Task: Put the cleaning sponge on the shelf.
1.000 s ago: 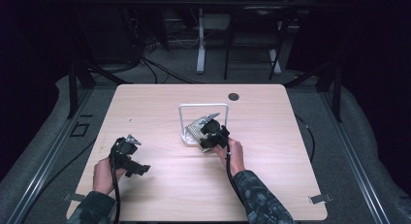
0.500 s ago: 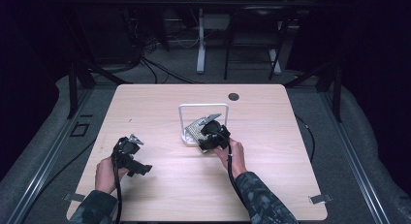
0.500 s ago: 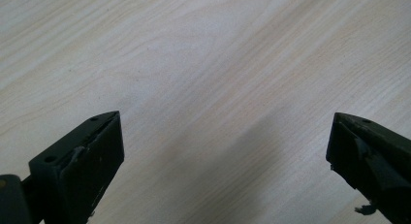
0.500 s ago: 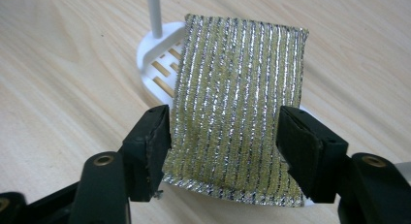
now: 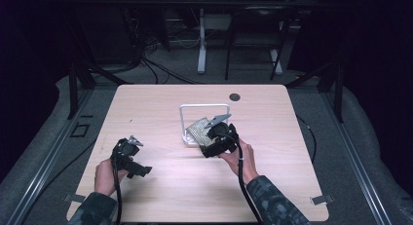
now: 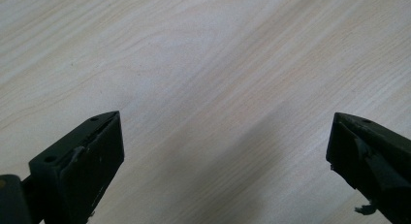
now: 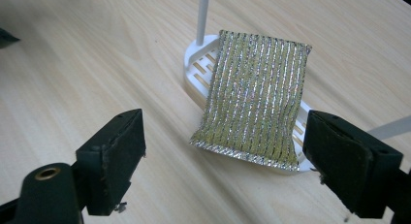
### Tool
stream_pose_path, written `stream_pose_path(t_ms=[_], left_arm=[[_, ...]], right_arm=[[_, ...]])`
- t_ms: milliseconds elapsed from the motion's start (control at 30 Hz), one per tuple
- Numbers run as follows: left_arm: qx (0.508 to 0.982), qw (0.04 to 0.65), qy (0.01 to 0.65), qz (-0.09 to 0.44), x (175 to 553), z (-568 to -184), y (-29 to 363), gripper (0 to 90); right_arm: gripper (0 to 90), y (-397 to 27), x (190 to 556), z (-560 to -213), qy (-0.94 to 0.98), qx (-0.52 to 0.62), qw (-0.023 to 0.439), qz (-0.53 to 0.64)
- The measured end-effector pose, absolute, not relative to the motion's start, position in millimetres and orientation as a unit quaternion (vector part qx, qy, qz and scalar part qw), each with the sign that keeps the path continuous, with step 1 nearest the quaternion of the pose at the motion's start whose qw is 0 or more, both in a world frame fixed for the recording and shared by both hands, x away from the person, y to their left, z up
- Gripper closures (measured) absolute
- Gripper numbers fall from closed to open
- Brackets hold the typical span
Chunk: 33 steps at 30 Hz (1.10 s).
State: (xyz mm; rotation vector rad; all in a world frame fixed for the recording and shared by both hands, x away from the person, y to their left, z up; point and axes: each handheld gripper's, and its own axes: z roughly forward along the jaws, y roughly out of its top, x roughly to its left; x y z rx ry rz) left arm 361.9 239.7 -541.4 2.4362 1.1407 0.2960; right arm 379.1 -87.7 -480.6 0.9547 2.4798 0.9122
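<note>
1. Sponge (image 7: 254, 105), glittery and ribbed, lies on the white rack (image 7: 198, 64), near the middle of the wooden table (image 5: 160, 103); one end rests on the rack's slotted base and the other overhangs its edge.
2. At the left, the left gripper (image 5: 127, 157) sits low over bare wood, well apart from the rack, in a hand coming from the near edge.
3. In the left gripper view its jaws stand wide apart with bare wood between them.
4. Middle: the rack's white frame (image 5: 204, 107) stands upright over the base.
5. A small dark disc (image 5: 234, 96) lies on the wood beyond the rack, near the far edge.
6. Just right of the sponge, the right gripper (image 5: 214, 140) hangs close by the rack.
7. Its jaws have just been opening; in the right gripper view they stand wide, clear of the sponge, which lies beyond them, untouched.
</note>
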Motion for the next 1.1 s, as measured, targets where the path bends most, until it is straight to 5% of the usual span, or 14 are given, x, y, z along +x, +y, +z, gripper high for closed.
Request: stream_pose_path(t_ms=[433, 1100], left_arm=[[0.881, 0.213, 0.410, 0.105, 361.5, -541.3, 238.9, 0.0], [0.882, 0.209, 0.408, 0.105, 361.4, -542.1, 237.8, 0.0]], right_arm=[[0.0, -118.5, 355.2, -460.4, 0.871, 0.335, 0.167, 0.317], [0.0, -197.9, 315.7, -488.6, 0.867, 0.387, 0.151, 0.274]])
